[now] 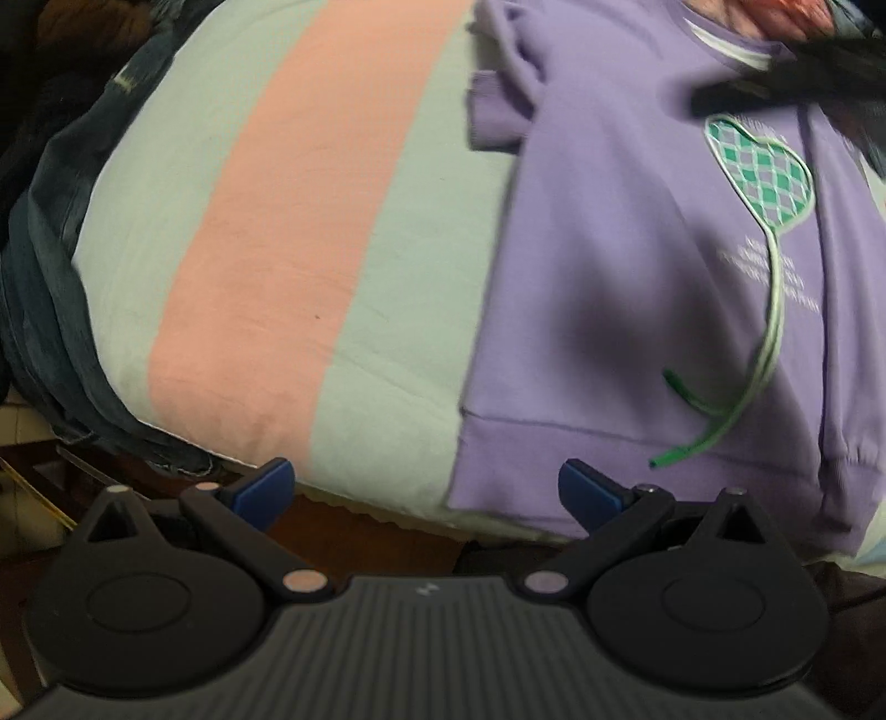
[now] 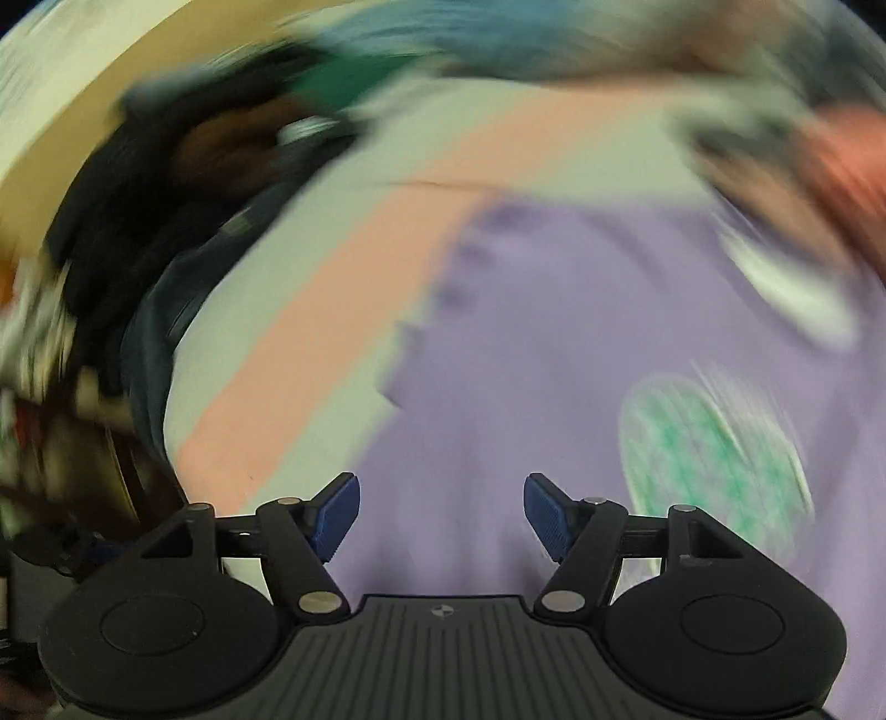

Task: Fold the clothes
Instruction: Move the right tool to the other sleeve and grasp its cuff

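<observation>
Left wrist: hand-held gripper (image 1: 426, 493) agape above sweatshirt (image 1: 637, 310).

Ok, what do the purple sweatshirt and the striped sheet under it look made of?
Purple sweatshirt: looks like matte cotton-type fleece knit, judging by the ribbed hem band and soft folds. Striped sheet: seemingly thin woven cotton, matte, finely creased. Neither fibre is certain.

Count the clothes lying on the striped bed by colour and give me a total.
Purple: 1, the purple sweatshirt with a green balloon print.
Dark blue: 1, the denim garment at the edge of the striped sheet.
Red or pink: 1, cloth at the far edge, too cropped to name.
Total: 3
</observation>
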